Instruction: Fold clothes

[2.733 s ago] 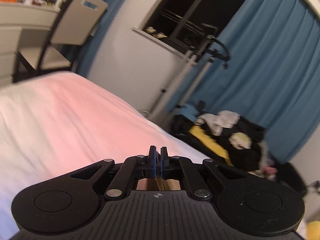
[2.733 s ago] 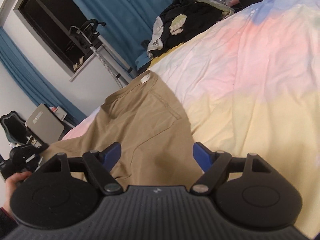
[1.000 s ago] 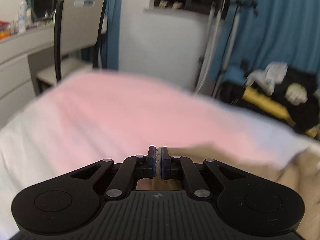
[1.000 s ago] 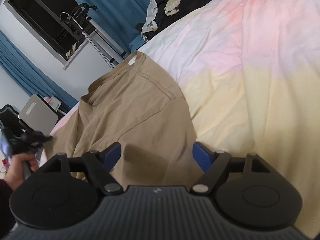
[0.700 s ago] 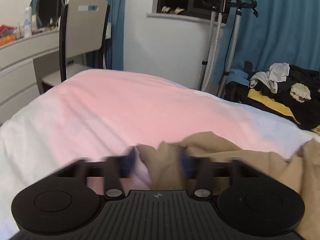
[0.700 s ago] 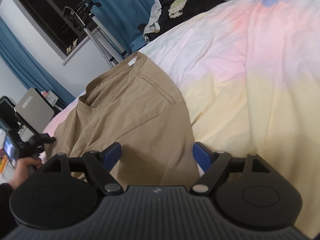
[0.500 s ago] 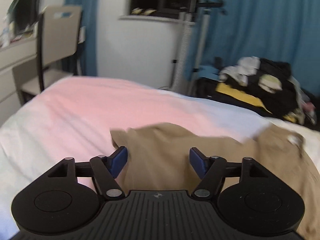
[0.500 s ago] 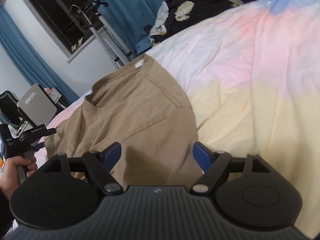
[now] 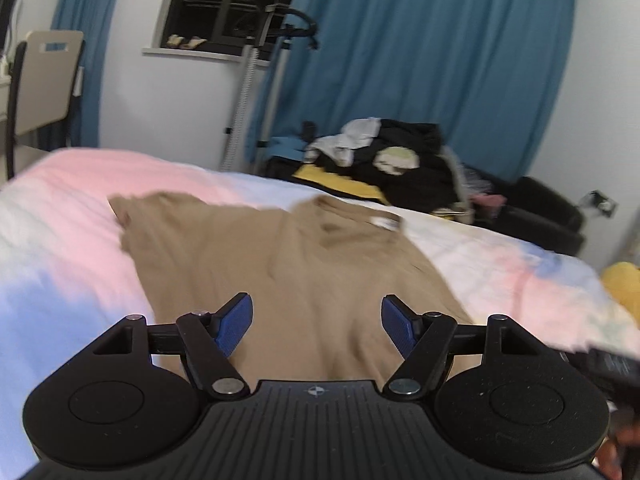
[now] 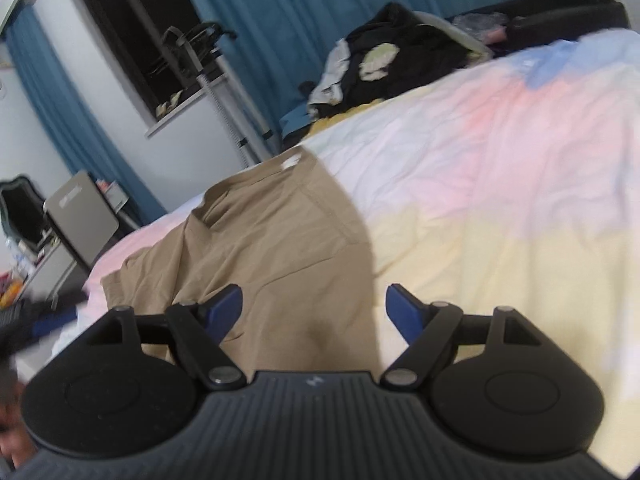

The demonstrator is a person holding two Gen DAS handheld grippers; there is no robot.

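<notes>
A tan T-shirt [image 9: 288, 264] lies spread on the pastel bed sheet [image 9: 64, 240], its collar with a white label at the far side. It also shows in the right wrist view [image 10: 280, 248]. My left gripper [image 9: 316, 324] is open and empty, just above the shirt's near part. My right gripper [image 10: 314, 312] is open and empty over the shirt's near right edge. The shirt's near hem is hidden behind both gripper bodies.
A pile of dark clothes [image 9: 392, 164] lies beyond the bed's far edge, before blue curtains [image 9: 420, 60]. A garment steamer stand [image 9: 248, 92] stands by the window. A chair [image 9: 44, 80] is at far left. The sheet [image 10: 500, 200] stretches right of the shirt.
My left gripper opened and let go of the shirt's sleeve, then swung right to face the whole shirt. The sleeve now lies flat. My right gripper stayed open, barely moving.
</notes>
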